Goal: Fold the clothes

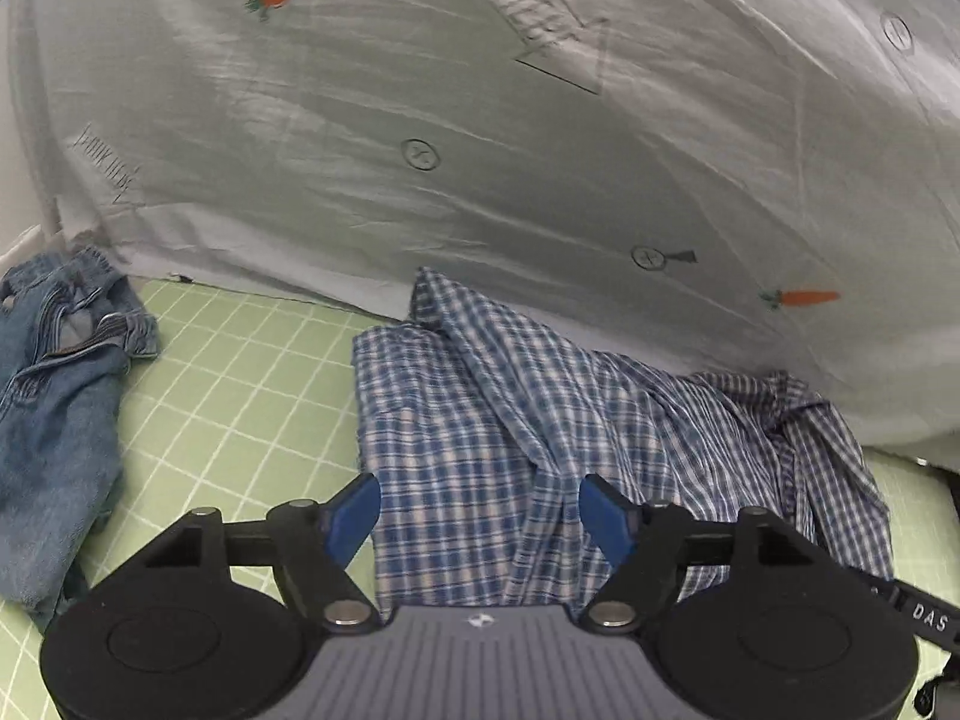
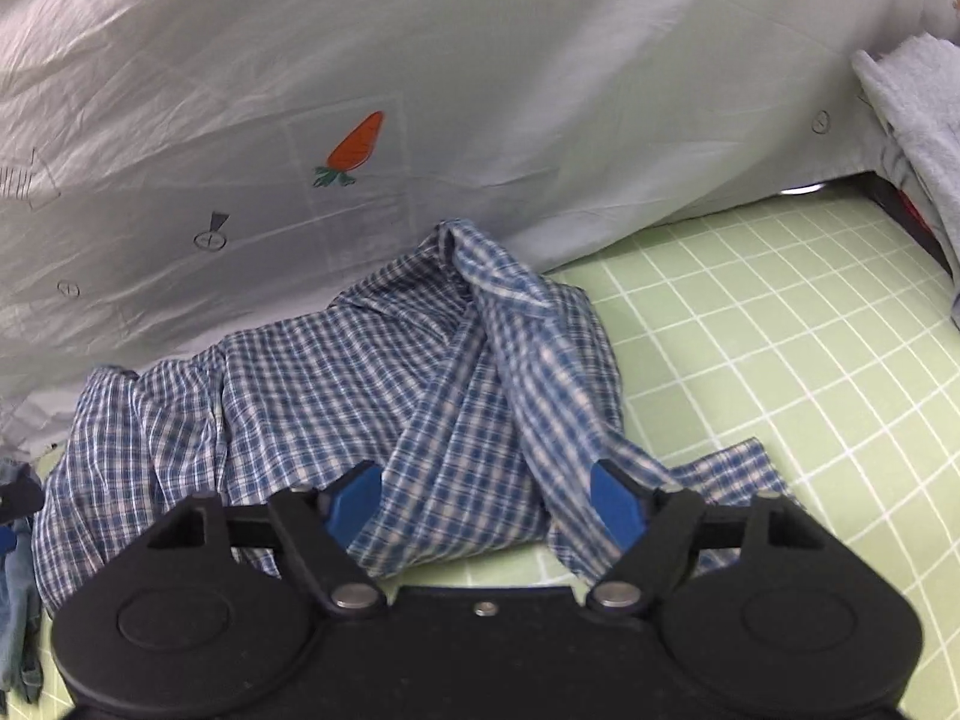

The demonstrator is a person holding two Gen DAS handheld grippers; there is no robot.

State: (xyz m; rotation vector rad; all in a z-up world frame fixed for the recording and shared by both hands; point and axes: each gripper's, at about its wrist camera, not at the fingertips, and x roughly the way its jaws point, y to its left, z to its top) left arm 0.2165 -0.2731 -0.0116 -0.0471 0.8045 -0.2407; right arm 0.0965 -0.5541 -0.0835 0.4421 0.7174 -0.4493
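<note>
A blue and white plaid shirt (image 1: 480, 420) lies crumpled on the green grid mat (image 1: 252, 384), against the white sheet behind it. My left gripper (image 1: 480, 510) is open, its blue pads (image 1: 354, 510) wide apart just above the shirt's near edge. In the right wrist view the same shirt (image 2: 336, 396) lies bunched with a twisted fold rising at its middle. My right gripper (image 2: 486, 504) is open over the shirt's near right part and holds nothing.
A pair of blue jeans (image 1: 54, 420) lies crumpled at the left of the mat. A white sheet with carrot prints (image 1: 480, 138) hangs behind. Grey cloth (image 2: 918, 120) hangs at the far right. Bare green mat (image 2: 780, 330) lies right of the shirt.
</note>
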